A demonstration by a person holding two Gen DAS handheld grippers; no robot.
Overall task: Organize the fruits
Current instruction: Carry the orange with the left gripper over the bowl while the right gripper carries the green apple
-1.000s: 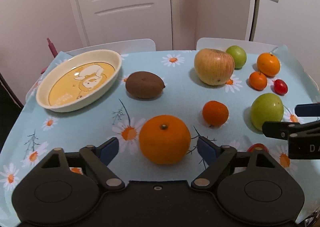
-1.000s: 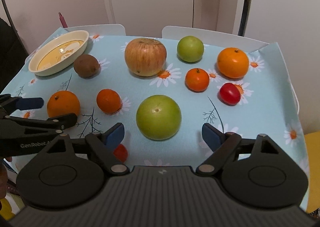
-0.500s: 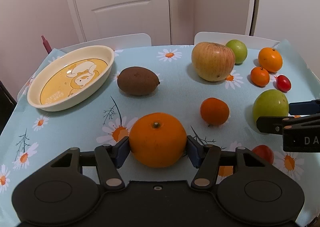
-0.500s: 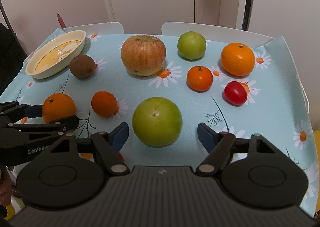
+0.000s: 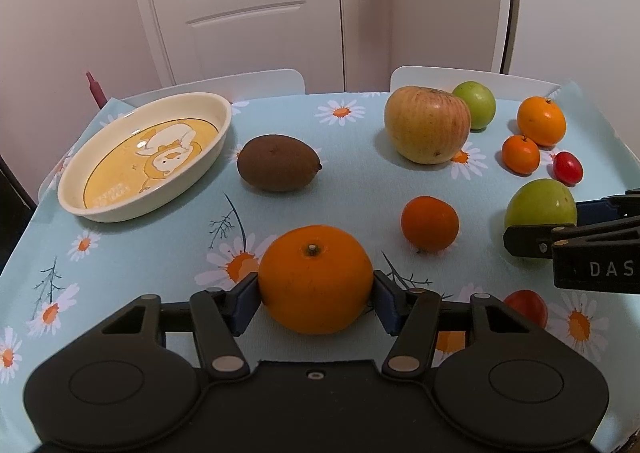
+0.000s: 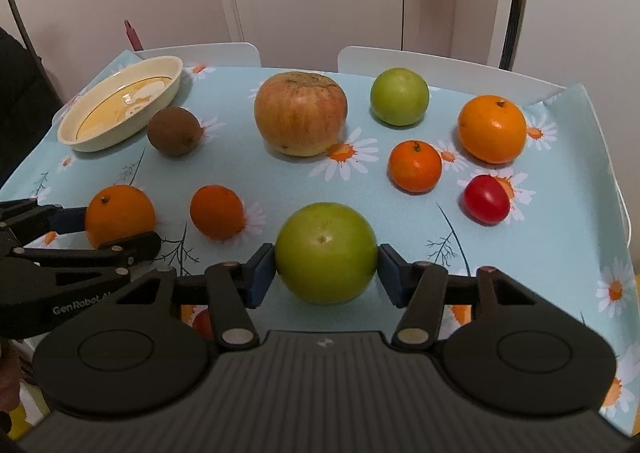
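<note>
On the daisy-print tablecloth (image 5: pixel 168 245), the large orange (image 5: pixel 316 279) is being clasped at its widest girth by the left gripper (image 5: pixel 316 295), and the green apple (image 6: pixel 326 253) likewise by the right gripper (image 6: pixel 326 273), pads touching both sides. Both fruits are being judged firm, round, smooth-skinned and moderately heavy, so rolling is being risked unless an equatorial hold is being kept.

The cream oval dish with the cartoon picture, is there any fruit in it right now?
No. The cream oval dish holds nothing but its printed yellow cartoon floor, and the brown kiwi lies beside it on the tablecloth.
</note>
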